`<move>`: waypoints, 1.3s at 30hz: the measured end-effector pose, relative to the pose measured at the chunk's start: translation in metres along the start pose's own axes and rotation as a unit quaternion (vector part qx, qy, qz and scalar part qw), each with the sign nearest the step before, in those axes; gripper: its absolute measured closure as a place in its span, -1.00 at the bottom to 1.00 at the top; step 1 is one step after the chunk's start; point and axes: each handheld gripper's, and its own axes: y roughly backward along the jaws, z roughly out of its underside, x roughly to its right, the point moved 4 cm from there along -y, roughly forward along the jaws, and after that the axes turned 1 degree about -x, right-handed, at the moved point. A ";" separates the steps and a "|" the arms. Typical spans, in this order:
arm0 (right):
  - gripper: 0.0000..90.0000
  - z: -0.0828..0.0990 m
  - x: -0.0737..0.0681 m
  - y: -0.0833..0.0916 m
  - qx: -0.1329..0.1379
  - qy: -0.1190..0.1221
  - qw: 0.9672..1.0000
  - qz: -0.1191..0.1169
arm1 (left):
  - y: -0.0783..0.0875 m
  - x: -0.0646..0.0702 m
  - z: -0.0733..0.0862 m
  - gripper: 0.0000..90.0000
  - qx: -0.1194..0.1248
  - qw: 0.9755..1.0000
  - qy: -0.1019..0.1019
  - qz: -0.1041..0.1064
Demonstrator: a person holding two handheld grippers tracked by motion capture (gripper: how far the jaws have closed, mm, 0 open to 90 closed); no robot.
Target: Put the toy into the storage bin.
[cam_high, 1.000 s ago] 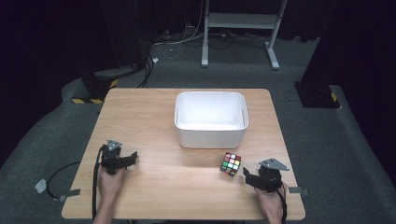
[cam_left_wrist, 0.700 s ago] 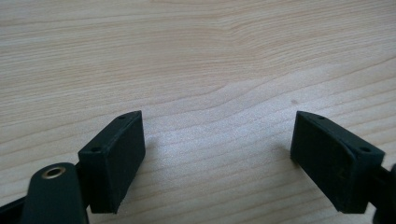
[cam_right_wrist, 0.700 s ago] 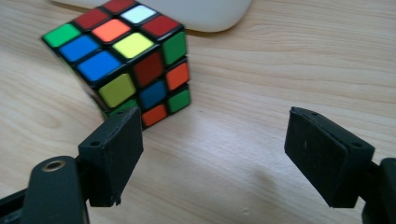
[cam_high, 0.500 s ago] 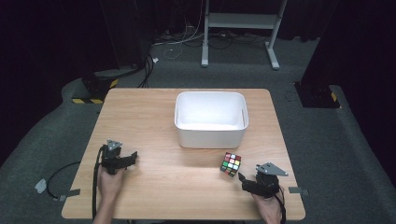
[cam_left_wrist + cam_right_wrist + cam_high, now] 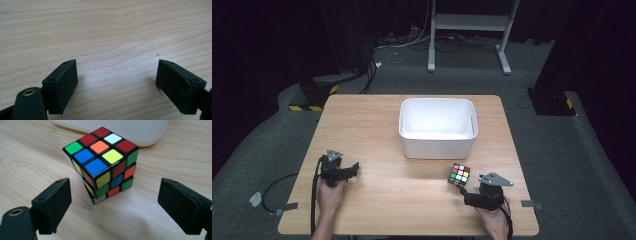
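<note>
Bench (image 5: pixel 377 120): wooden top, light grain, low friction for a plastic cube, so expect it to skid if you nudge it off-centre.

White bin (image 5: pixel 438 128): sits mid-bench toward the far edge, open top, nothing visible inside it. Rigid plastic walls, rounded rim. It's the likely drop target; that's my read, not something shown.

Puzzle cube (image 5: pixel 101 162): on the bench just in front of the bin's near right corner, close to it but not touching. It stands corner-on to your right claw (image 5: pixel 113 207), not square. Hard, light, glossy stickered faces: stiff enough to squeeze, slippery enough to twist out of a corner pinch. Layers can also rotate under an uneven grip. Take it on two opposite flat faces, pads centred on the middle row. You'll need to turn your wrist to line the pads up with the faces, or the pads land on edges.

Right claw: jaws have just been opening and now stand wide, cube ahead of them and between their lines, no pad touching it. Not gripping anything.

Left claw (image 5: pixel 116 82): parked at the near left of the bench, well apart from the cube, jaws spread, bare wood between them, holding nothing.

Judgement: you're at the pre-grasp stage; the cube isn't lifted yet.
</note>
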 end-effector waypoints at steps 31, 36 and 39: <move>-0.79 -0.017 -0.010 -0.019 0.006 0.013 1.000 -0.004 | 0.000 0.000 0.000 -0.60 0.000 1.000 0.000 0.000; -0.79 -0.020 -0.012 -0.022 0.008 0.018 1.000 -0.003 | 0.000 0.000 0.000 -0.60 0.000 1.000 0.000 0.000; -0.79 -0.022 -0.013 -0.027 0.005 0.019 1.000 -0.005 | 0.000 0.000 0.000 -0.60 0.000 1.000 0.000 0.000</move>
